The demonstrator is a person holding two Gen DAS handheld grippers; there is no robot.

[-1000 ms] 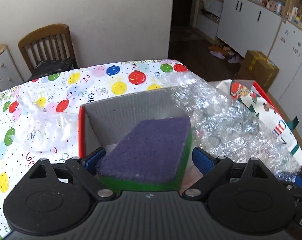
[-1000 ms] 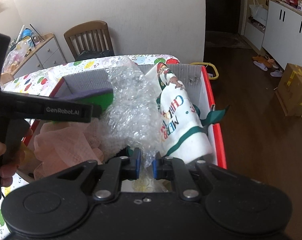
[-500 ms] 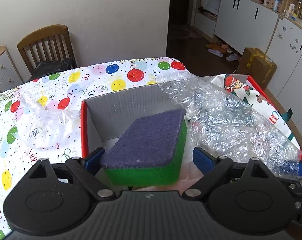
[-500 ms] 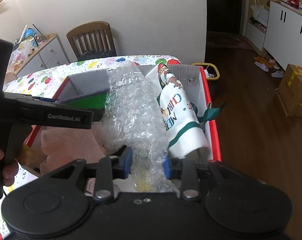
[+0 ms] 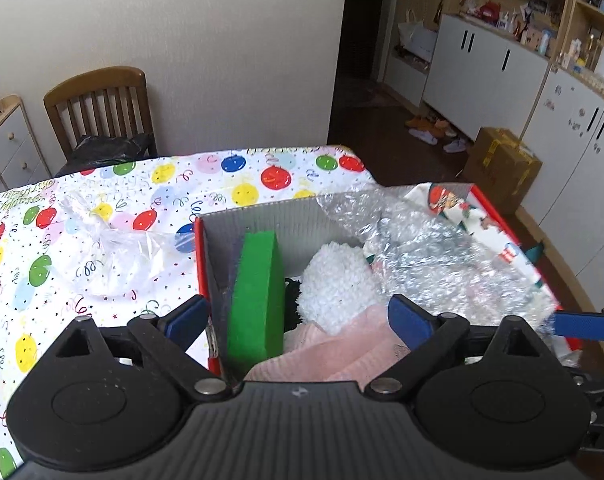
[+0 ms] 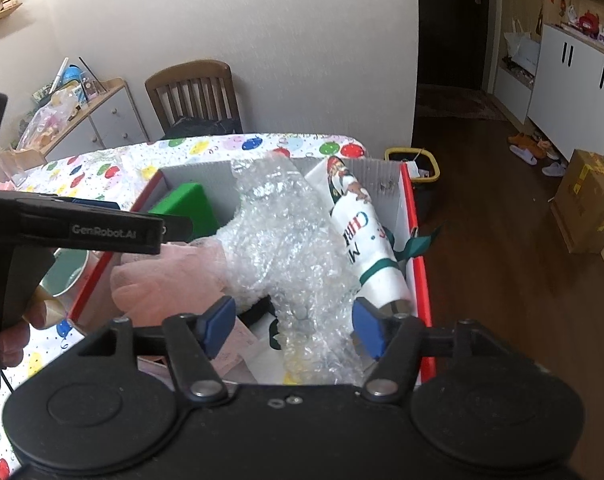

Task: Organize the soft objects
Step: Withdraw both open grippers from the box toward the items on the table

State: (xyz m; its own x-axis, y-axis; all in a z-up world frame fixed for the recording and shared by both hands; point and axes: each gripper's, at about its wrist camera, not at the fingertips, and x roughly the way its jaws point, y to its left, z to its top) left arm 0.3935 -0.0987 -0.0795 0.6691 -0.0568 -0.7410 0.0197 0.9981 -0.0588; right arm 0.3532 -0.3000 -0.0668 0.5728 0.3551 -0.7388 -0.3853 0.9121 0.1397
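In the left wrist view, the left gripper (image 5: 298,318) is hovering above the near left corner of the red box (image 5: 199,256), its blue pads spread wide and gripping nothing. The green sponge (image 5: 258,292) is standing on edge inside the box, leaning against the grey left wall. A white fluffy item (image 5: 335,286) is sitting just right of it, a pink knit piece (image 5: 337,354) is lying nearer, and bubble wrap (image 5: 429,256) is filling the right side. A clear plastic bag (image 5: 110,256) is lying on the balloon-print tablecloth (image 5: 102,184) left of the box. In the right wrist view, the right gripper (image 6: 296,330) has just been opening; its pads are standing clear on either side of the bubble wrap (image 6: 278,232), which is lying loose between them in the box (image 6: 415,240). A rolled Christmas-print cloth (image 6: 365,236) is lying along the right wall, and the sponge (image 6: 186,208) is showing at the far left corner.
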